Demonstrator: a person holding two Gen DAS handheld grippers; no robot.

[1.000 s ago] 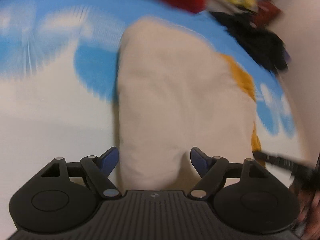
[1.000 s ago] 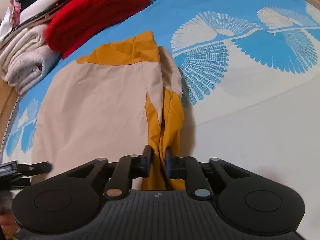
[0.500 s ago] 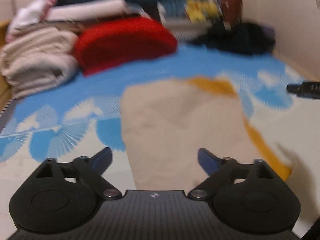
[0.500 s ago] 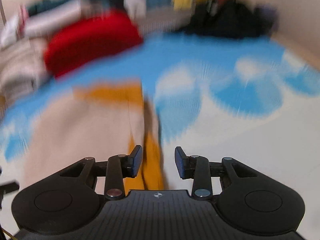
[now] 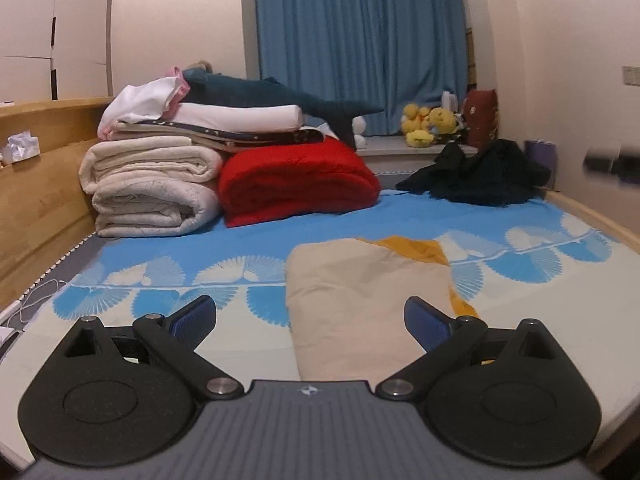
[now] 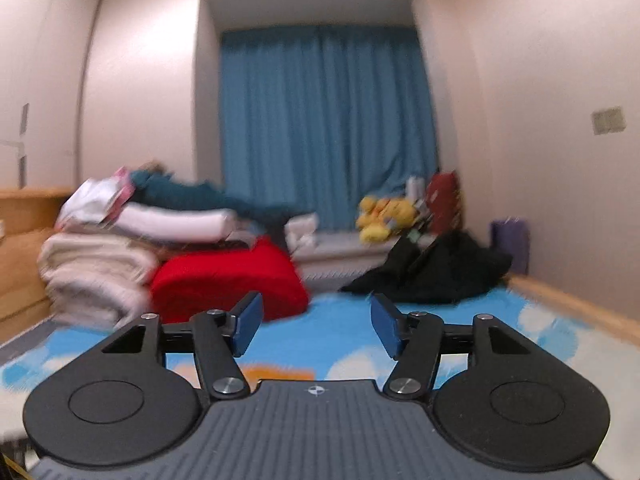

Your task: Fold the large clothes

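With the folded beige garment [image 5: 360, 304] lying flat on the bed [image 5: 580, 320], the left hand-held gripper [image 5: 310, 320] gapes wide and empty while the right hand-held gripper [image 6: 316, 326], equally empty, is opening, probably since this fold is finished.

A: Setting is taken to be a home bedroom. A bed [image 5: 592, 344] is seen, covered by a blue-and-white fan-patterned sheet [image 5: 280, 224] and edged by a wooden frame [image 5: 44, 200].

B: Agreed. Folded cream blankets [image 5: 152, 184] and a red quilt [image 5: 296, 180] are stacked at the head end, with white and dark linens laid on top.

A: A full-length blue curtain [image 5: 360, 40] is hung in a recess behind the bed. Yellow plush toys [image 5: 428, 124] are noted on the ledge below it.

B: A heap of dark clothing [image 5: 480, 176] is left near the right wall. A wall switch plate [image 6: 608, 120] is fitted there; the walls are plain and pale.
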